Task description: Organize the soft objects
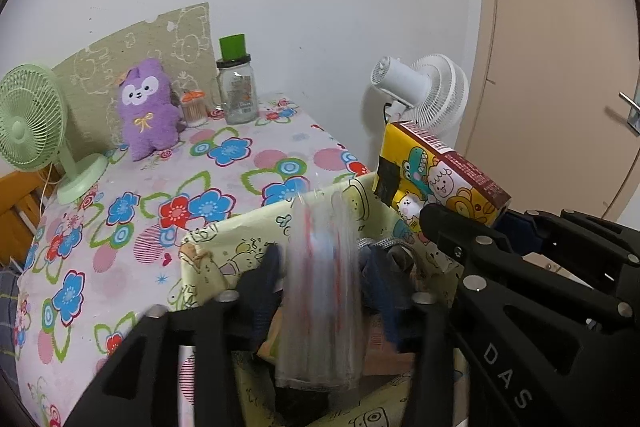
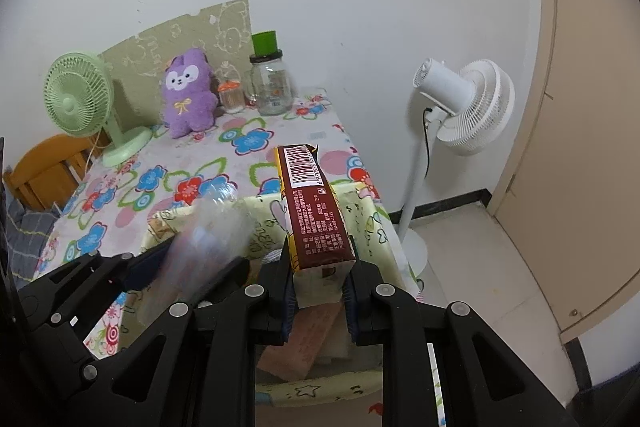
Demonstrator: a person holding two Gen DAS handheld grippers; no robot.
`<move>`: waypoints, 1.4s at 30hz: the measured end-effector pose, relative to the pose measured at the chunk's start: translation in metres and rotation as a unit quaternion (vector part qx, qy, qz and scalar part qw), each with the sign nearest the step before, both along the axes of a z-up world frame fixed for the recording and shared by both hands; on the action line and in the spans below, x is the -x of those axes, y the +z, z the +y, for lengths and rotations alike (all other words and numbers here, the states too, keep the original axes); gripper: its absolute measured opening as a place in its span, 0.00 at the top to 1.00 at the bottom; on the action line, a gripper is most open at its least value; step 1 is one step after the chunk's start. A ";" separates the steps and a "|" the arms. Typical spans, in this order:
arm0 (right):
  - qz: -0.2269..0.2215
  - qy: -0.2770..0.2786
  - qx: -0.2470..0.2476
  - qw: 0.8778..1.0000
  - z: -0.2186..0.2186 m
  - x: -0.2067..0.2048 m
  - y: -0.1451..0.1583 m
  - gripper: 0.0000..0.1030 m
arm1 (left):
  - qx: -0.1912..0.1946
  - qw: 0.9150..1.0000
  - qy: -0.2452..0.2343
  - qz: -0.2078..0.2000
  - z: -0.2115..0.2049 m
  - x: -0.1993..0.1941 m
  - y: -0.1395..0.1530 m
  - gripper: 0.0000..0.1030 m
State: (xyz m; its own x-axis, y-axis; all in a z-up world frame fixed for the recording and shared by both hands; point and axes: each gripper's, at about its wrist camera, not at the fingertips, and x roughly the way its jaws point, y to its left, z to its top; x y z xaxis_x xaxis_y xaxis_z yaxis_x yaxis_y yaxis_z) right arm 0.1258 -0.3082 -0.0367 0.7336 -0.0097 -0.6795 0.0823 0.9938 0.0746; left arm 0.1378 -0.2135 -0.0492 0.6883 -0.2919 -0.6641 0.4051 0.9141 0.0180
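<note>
Far left on the bench [image 1: 248, 163], near its back edge, the purple plush [image 1: 146, 109] sits unsorted beside the green fan [image 1: 28, 119]. The left tool [image 1: 320, 291] stands wide, its jaws clear of the blurred clear packet [image 1: 320, 291] dropping into the fabric basket [image 1: 208, 255] at the bench's near right corner. The right tool [image 2: 318, 301] holds the yellow tissue pack [image 2: 316, 211] narrowly above that basket, not yet released.
</note>
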 end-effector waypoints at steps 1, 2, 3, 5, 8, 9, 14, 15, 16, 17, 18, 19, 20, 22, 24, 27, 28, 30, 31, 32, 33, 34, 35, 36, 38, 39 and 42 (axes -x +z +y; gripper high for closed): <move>0.002 0.000 -0.002 1.000 -0.001 -0.001 -0.002 0.78 | -0.004 1.000 0.002 -0.002 -0.001 0.000 -0.001 0.30; 0.004 -0.001 -0.004 1.000 -0.002 -0.003 -0.004 0.78 | -0.006 1.000 0.002 -0.003 -0.002 0.000 -0.002 0.28; 0.006 -0.002 -0.006 1.000 -0.003 -0.004 -0.005 0.78 | -0.008 1.000 0.002 -0.002 -0.002 -0.001 -0.003 0.28; 0.009 -0.002 -0.008 1.000 -0.003 -0.006 -0.008 0.78 | -0.012 1.000 0.003 0.003 -0.003 -0.002 -0.005 0.26; 0.014 -0.001 -0.011 1.000 -0.003 -0.007 -0.013 0.78 | -0.019 1.000 0.007 0.006 -0.002 -0.004 -0.008 0.24; 0.016 -0.001 -0.012 1.000 -0.003 -0.008 -0.015 0.78 | -0.020 1.000 0.009 0.007 -0.001 -0.004 -0.009 0.24; 0.025 -0.001 -0.019 1.000 0.000 -0.011 -0.021 0.65 | -0.030 0.999 0.015 0.014 0.002 -0.006 -0.013 0.23; 0.024 0.001 -0.022 0.999 0.001 -0.011 -0.021 0.55 | -0.029 0.999 0.015 0.015 0.003 -0.006 -0.013 0.21; 0.022 0.004 -0.027 0.999 0.001 -0.010 -0.021 0.50 | -0.028 0.999 0.016 0.015 0.005 -0.005 -0.012 0.20; 0.019 0.002 -0.029 0.999 0.002 -0.008 -0.020 0.41 | -0.027 0.999 0.018 0.015 0.006 -0.005 -0.012 0.19; 0.015 0.001 -0.030 0.999 0.003 -0.007 -0.019 0.37 | -0.025 0.999 0.018 0.015 0.008 -0.005 -0.011 0.18; 0.010 0.002 -0.030 0.999 0.005 -0.005 -0.018 0.36 | -0.023 0.999 0.019 0.015 0.010 -0.004 -0.010 0.18; 0.007 0.003 -0.030 1.000 0.007 -0.004 -0.017 0.36 | -0.022 0.999 0.019 0.014 0.011 -0.003 -0.010 0.18; 0.006 0.005 -0.029 1.000 0.010 -0.002 -0.015 0.33 | -0.022 0.999 0.022 0.014 0.015 -0.001 -0.008 0.17; 0.003 0.007 -0.028 1.000 0.014 0.000 -0.013 0.28 | -0.022 0.999 0.024 0.012 0.019 0.002 -0.006 0.17; -0.006 0.010 -0.026 1.000 0.021 0.006 -0.009 0.25 | -0.019 0.999 0.029 0.006 0.027 0.007 -0.003 0.15; -0.009 0.011 -0.025 1.000 0.024 0.008 -0.008 0.24 | -0.018 0.999 0.030 0.004 0.030 0.009 -0.001 0.15; -0.013 0.016 -0.023 1.000 0.031 0.012 -0.005 0.23 | -0.017 0.999 0.033 0.001 0.035 0.012 0.001 0.15; -0.015 0.017 -0.022 1.000 0.033 0.014 -0.003 0.23 | -0.016 0.999 0.036 -0.001 0.040 0.014 0.002 0.14; -0.017 0.019 -0.021 0.999 0.037 0.016 -0.002 0.23 | -0.015 0.999 0.037 -0.003 0.042 0.016 0.003 0.14; -0.019 0.022 -0.020 0.999 0.040 0.018 0.000 0.23 | -0.014 0.999 0.039 -0.004 0.045 0.017 0.005 0.14; -0.021 0.023 -0.019 0.999 0.043 0.020 0.002 0.23 | -0.012 0.999 0.041 -0.006 0.050 0.020 0.006 0.14; -0.023 0.026 -0.018 0.999 0.046 0.022 0.004 0.23 | -0.011 0.999 0.042 -0.007 0.052 0.022 0.007 0.14; -0.026 0.028 -0.018 0.999 0.050 0.024 0.006 0.23 | -0.011 0.999 0.044 -0.009 0.056 0.024 0.008 0.14; -0.030 0.031 -0.016 0.999 0.056 0.028 0.009 0.23 | -0.009 0.999 0.048 -0.013 0.062 0.028 0.012 0.14; -0.032 0.033 -0.016 0.999 0.059 0.031 0.011 0.23 | -0.008 0.999 0.049 -0.015 0.065 0.030 0.013 0.14; -0.038 0.038 -0.015 0.998 0.069 0.037 0.016 0.22 | -0.009 0.998 0.054 -0.022 0.074 0.037 0.018 0.13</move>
